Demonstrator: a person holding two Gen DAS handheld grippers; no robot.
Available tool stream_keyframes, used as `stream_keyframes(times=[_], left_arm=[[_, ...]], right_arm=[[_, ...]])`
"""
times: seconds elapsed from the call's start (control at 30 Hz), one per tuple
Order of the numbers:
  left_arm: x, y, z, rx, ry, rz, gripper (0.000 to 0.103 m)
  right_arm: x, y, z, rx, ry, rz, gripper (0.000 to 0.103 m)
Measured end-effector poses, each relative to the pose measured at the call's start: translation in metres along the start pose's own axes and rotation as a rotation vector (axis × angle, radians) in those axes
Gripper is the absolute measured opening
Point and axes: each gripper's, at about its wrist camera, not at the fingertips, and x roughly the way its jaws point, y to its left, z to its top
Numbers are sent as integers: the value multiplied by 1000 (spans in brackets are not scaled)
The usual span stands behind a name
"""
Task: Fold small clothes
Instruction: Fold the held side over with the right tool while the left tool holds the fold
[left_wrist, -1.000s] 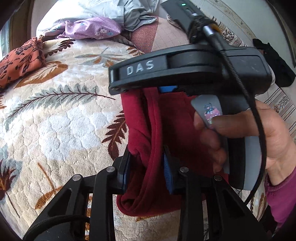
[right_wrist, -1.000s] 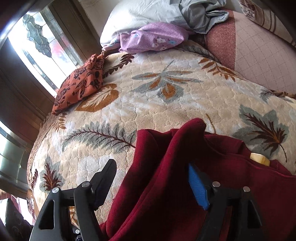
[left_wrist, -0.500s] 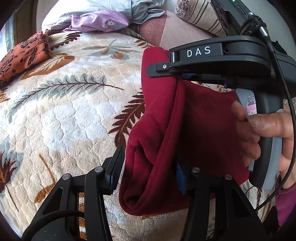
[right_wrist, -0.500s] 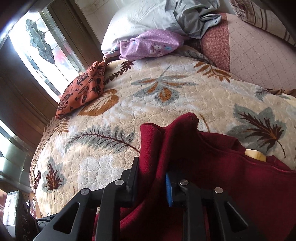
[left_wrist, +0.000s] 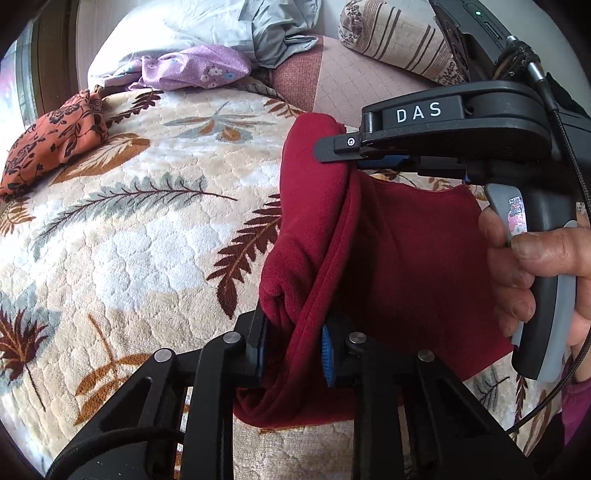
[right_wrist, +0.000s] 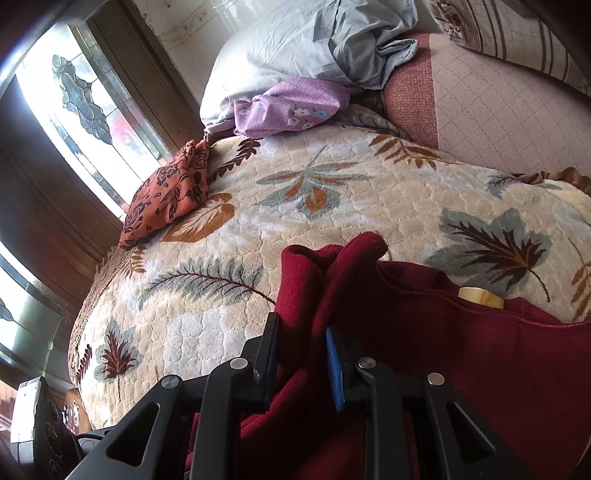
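A dark red knit garment (left_wrist: 406, 258) hangs gathered between my two grippers above the leaf-patterned blanket (left_wrist: 129, 240). My left gripper (left_wrist: 293, 347) has a bunched fold of it between its pads, and its jaws are closing on that fold. My right gripper (left_wrist: 325, 155), held by a hand (left_wrist: 535, 266), pinches the garment's upper edge. In the right wrist view the right gripper (right_wrist: 301, 354) is shut on a thick fold of the red garment (right_wrist: 461, 350), which shows a pale tag (right_wrist: 480, 297) at its rim.
An orange floral cloth (left_wrist: 51, 144) lies at the blanket's far left. A purple floral cloth (left_wrist: 195, 70) and grey bedding (left_wrist: 273, 37) are piled at the back, next to a striped pillow (left_wrist: 399, 48). A window (right_wrist: 85, 103) runs along the left.
The right gripper's jaws came together on the garment's edge, then rose and drew it to the right. The left jaws widened, then narrowed again on the fold.
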Motion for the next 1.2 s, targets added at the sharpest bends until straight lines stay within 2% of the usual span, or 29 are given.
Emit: stream_keyframes(times=[0.3, 0.4, 0.43, 0.6, 0.63, 0.7, 0.73, 0.77, 0.8, 0.87, 1.03, 1.07, 1.13, 1.2], left_arm=[[-12, -22, 4, 32, -33, 7, 18], [-13, -25, 5, 41, -33, 9, 17], [-15, -27, 5, 44, -33, 11, 17], [-17, -31, 4, 45, -37, 11, 17], [-17, -31, 5, 42, -36, 10, 17], [-16, -31, 5, 42, -37, 6, 17], [-17, -32, 5, 44, -38, 5, 17], [-17, -32, 4, 46, -38, 4, 17], [-17, -32, 4, 47, -37, 4, 17], [-16, -32, 4, 45, -34, 3, 17], [-14, -31, 4, 44, -26, 4, 17], [-14, -31, 4, 45, -25, 5, 17], [-13, -31, 4, 46, -21, 5, 17], [-16, -35, 5, 53, -24, 2, 17]], right_arm=[[-33, -14, -5, 19, -28, 3, 20], [-42, -14, -7, 10, -46, -10, 15], [-46, -14, -7, 7, -53, -9, 8], [-63, -27, -8, 38, -70, 23, 8], [-63, -30, -10, 56, -59, 31, 13], [-58, -32, -13, 93, -26, 47, 37], [-54, -32, -14, 104, -22, 46, 60], [-52, -30, -15, 109, -32, 42, 74], [-49, -27, -16, 110, -45, 38, 76], [-38, -21, -13, 112, -36, 38, 76], [6, 1, -7, 60, 57, 19, 74], [12, 4, -8, 51, 65, 15, 59], [15, 6, -10, 40, 58, 13, 35], [9, 6, -11, 36, 28, 12, 26]])
